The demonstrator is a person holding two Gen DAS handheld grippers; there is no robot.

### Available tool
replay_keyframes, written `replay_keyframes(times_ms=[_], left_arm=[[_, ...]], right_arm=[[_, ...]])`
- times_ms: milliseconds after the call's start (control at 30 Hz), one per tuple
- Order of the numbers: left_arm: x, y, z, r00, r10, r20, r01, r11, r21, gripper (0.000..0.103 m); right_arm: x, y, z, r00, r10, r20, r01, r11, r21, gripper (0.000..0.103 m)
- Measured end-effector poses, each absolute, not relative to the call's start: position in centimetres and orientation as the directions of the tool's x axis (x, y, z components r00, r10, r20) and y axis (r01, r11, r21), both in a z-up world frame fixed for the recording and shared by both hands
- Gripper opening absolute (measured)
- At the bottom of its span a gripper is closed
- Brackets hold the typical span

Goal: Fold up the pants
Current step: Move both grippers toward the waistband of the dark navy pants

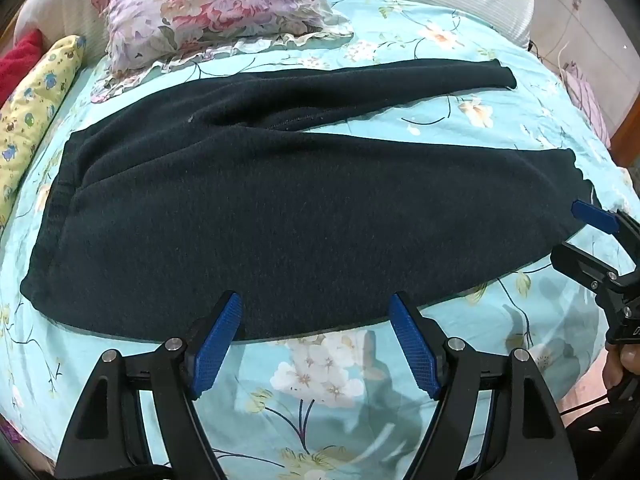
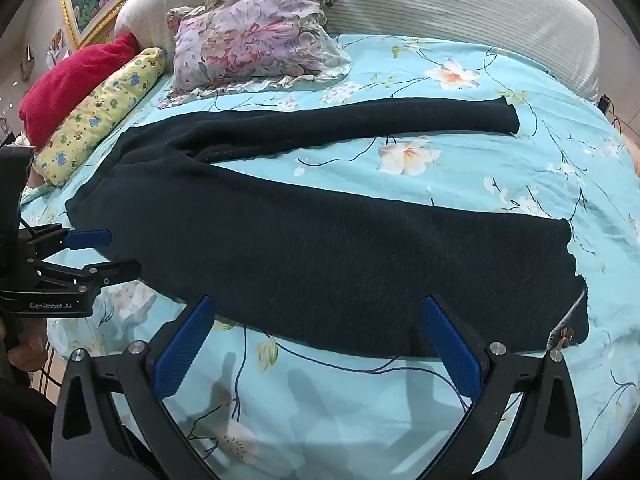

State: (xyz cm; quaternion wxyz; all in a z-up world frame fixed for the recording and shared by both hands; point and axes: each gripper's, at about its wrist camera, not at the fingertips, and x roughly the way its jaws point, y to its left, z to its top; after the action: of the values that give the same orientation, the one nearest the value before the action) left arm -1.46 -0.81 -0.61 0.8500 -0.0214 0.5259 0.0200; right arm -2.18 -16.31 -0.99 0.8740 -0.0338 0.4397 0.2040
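Dark navy pants [image 1: 260, 208] lie spread flat on the bed, waistband at the left, both legs running right, the far leg angled away from the near one. They also show in the right wrist view [image 2: 340, 252]. My left gripper [image 1: 316, 300] is open and empty, its tips at the near edge of the near leg by the hip. My right gripper [image 2: 320, 308] is open and empty at the near edge of the near leg, closer to the hem. Each gripper shows in the other's view: the right gripper [image 1: 576, 232] and the left gripper [image 2: 116, 252].
The bed has a light blue floral sheet [image 1: 320, 380]. A floral pillow [image 1: 208, 12], a yellow patterned bolster [image 1: 36, 108] and a red cushion [image 2: 76, 80] lie at the far left. A white headboard [image 2: 440, 8] runs behind. The bed's edge is near me.
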Motion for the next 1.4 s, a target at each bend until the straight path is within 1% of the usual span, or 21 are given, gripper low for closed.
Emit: replay_keyframes(times_ms=[1167, 1400], left_arm=[[-1.3, -0.8, -1.0, 0.427, 0.002, -0.904, -0.051, 0.998, -0.021, 0.078], [-0.9, -0.6, -0.9, 0.422, 0.004, -0.907, -0.044, 0.999, -0.016, 0.078]], right_arm=[[-2.4, -16.4, -1.1, 0.537, 0.328, -0.777, -0.376, 0.918, 0.128, 0.103], [-2.1, -17.1, -0.8, 0.553, 0.352, -0.755, -0.354, 0.92, 0.169, 0.103]])
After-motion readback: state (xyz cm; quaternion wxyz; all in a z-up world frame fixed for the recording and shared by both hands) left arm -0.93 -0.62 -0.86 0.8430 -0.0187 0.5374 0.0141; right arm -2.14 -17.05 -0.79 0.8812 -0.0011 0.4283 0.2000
